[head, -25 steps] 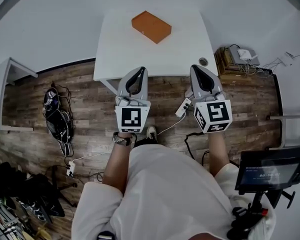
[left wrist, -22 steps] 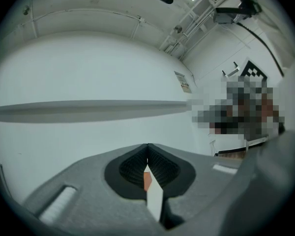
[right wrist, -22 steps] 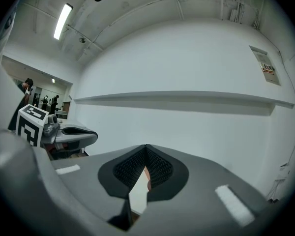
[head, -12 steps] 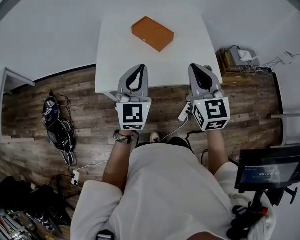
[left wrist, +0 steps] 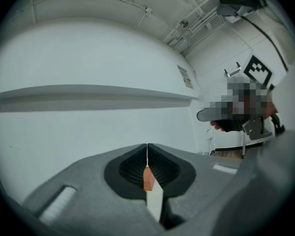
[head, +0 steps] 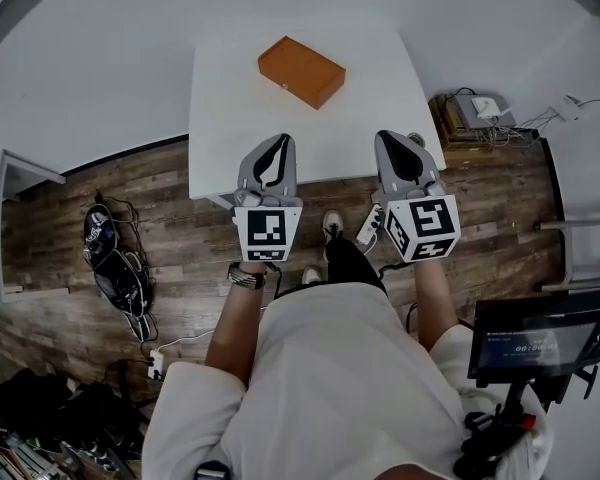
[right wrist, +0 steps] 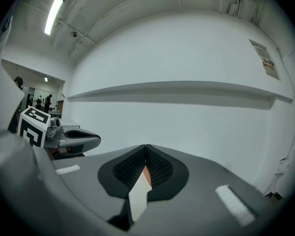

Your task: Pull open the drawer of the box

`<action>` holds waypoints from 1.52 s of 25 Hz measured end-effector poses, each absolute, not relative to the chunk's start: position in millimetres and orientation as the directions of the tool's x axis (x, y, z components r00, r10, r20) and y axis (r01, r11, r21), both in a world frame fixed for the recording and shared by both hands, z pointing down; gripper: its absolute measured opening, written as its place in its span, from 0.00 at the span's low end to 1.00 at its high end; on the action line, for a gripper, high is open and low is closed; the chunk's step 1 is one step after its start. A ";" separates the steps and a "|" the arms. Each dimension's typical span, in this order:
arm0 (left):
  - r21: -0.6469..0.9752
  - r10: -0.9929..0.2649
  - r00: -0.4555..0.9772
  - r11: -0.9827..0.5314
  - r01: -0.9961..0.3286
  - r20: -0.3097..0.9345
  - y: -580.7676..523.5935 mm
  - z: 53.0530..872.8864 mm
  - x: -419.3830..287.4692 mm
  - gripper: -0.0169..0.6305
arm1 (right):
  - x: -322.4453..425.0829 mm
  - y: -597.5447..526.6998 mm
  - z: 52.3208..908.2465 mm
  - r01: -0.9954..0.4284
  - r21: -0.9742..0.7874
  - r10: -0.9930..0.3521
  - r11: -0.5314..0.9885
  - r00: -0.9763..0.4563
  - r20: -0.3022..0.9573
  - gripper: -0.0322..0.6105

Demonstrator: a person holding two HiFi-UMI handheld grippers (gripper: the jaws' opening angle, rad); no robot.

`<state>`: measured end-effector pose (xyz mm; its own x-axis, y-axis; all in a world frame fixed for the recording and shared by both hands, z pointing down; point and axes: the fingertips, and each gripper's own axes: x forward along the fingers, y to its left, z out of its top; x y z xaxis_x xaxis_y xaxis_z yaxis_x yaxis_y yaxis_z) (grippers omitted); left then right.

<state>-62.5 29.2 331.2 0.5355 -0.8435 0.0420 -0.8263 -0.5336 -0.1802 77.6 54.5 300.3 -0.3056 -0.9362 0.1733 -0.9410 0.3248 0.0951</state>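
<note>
An orange box (head: pixel 301 71) lies on the white table (head: pixel 230 118), towards its far side; no drawer stands out from it. My left gripper (head: pixel 277 141) and right gripper (head: pixel 392 136) hang side by side over the table's near edge, well short of the box. Both are shut with nothing in them. In the left gripper view the jaws meet at the left gripper's tips (left wrist: pixel 147 149), and a sliver of the orange box (left wrist: pixel 148 178) shows through the slit. The right gripper (right wrist: pixel 146 149) shows the same shut jaws, with the left gripper (right wrist: pixel 73 139) beside it.
A small round object (head: pixel 417 138) sits at the table's near right corner. A wooden crate with devices (head: pixel 475 118) stands on the floor to the right, a monitor (head: pixel 535 338) at lower right. Cables, a power strip (head: pixel 367 226) and a dark bundle (head: pixel 110 258) lie on the wood floor.
The table and box have come nearer in the head view as the person stepped forward. Both grippers now reach the table's near edge, still shut.
</note>
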 end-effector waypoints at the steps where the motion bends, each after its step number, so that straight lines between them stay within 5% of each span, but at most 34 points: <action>1: -0.178 -0.844 0.535 -0.534 -0.826 0.047 26.3 334.4 -62.6 0.04 | 76.7 50.4 302.8 -0.940 0.092 -0.935 0.328 -0.309 0.176 0.06; 38: -0.102 -0.795 0.515 -0.570 -0.815 0.320 -195.6 454.9 -47.7 0.12 | 94.1 -218.9 415.3 -0.905 -0.072 -0.812 0.420 -0.410 0.416 0.19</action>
<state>-47.7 -195.6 454.9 0.5153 -0.7950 0.3199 -0.8155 -0.5697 -0.1022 94.1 -218.9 415.3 -0.4097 -0.8118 0.4160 -0.9048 0.4198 -0.0717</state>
